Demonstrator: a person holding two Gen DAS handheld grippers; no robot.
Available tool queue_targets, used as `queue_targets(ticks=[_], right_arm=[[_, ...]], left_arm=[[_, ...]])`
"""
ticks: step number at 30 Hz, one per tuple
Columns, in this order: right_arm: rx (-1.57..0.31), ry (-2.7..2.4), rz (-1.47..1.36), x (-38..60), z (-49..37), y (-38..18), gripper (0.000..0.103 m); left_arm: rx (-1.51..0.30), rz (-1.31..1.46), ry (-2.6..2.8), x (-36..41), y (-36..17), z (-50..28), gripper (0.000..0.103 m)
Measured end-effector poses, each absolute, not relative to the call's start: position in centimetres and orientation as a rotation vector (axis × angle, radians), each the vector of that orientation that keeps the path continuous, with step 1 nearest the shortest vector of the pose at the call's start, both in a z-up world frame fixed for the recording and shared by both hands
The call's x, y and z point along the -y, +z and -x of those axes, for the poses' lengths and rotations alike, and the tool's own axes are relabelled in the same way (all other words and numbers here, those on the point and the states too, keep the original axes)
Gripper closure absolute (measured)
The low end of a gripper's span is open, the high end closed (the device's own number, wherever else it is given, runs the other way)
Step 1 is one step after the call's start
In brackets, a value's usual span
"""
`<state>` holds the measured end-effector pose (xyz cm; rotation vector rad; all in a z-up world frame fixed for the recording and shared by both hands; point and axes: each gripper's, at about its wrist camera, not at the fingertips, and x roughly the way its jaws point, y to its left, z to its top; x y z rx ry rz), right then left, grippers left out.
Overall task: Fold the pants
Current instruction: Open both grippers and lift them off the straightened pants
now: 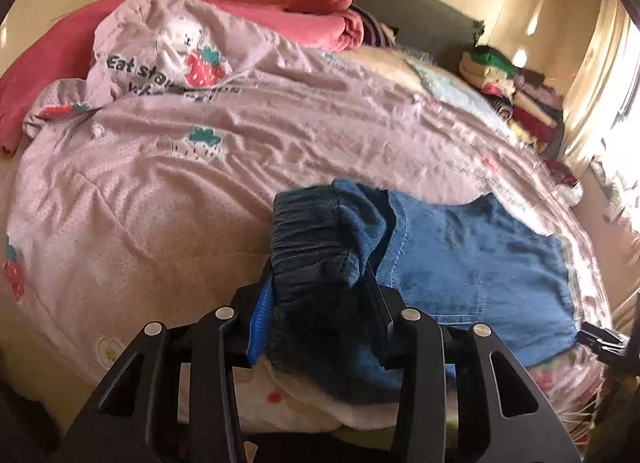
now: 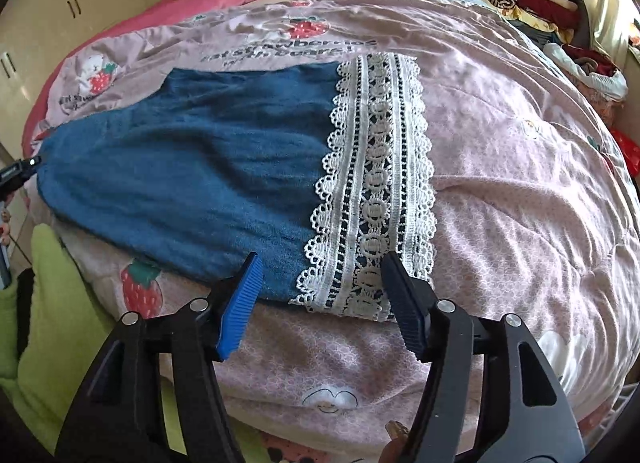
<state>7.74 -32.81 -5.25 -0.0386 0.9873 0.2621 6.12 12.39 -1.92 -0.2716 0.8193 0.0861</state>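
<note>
Pants (image 1: 320, 247) between left tongs (image 1: 320, 303).

Matt blue denim pants (image 2: 180, 167), white lace hem (image 2: 372, 183), crumpled cotton quilt (image 2: 520, 191)

The left claw (image 1: 320, 315) grips the pants' (image 1: 460, 259) bunched waistband on the pink quilt (image 1: 160, 191).

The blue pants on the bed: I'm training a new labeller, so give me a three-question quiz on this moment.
1. True or false: the left gripper is shut on the pants at the waistband.
2. Which end lies between the right gripper's open jaws? A lace hem; B pocket.
3. What do the pants lie on?

Key: 1 true. 2 A. 3 The pink strawberry-print quilt.
</note>
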Motion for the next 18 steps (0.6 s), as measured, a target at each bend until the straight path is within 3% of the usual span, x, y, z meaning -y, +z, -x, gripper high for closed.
queue_targets(ticks=[5, 8, 11, 18], right_arm=[[-0.979, 0.271, 0.045, 32.8, -7.6, -5.2, 0.044], [-0.955, 0.279, 0.054, 32.4, -7.4, -4.6, 0.042], [-0.894, 0.316, 0.031, 31.9, -6.9, -3.1, 0.042], [-0.861, 0.383, 0.038, 29.5, -7.8, -2.2, 0.042]], left_arm=[[-0.86, 0.262, 0.121, -12.2, -3.4, -6.1, 0.054], [-0.789, 0.198, 0.144, -11.4, -0.9, -4.5, 0.041], [-0.716, 0.141, 0.104, -9.6, 2.0, -3.3, 0.034], [-0.768, 0.06, -0.117, -2.4, 1.9, -5.8, 0.034]])
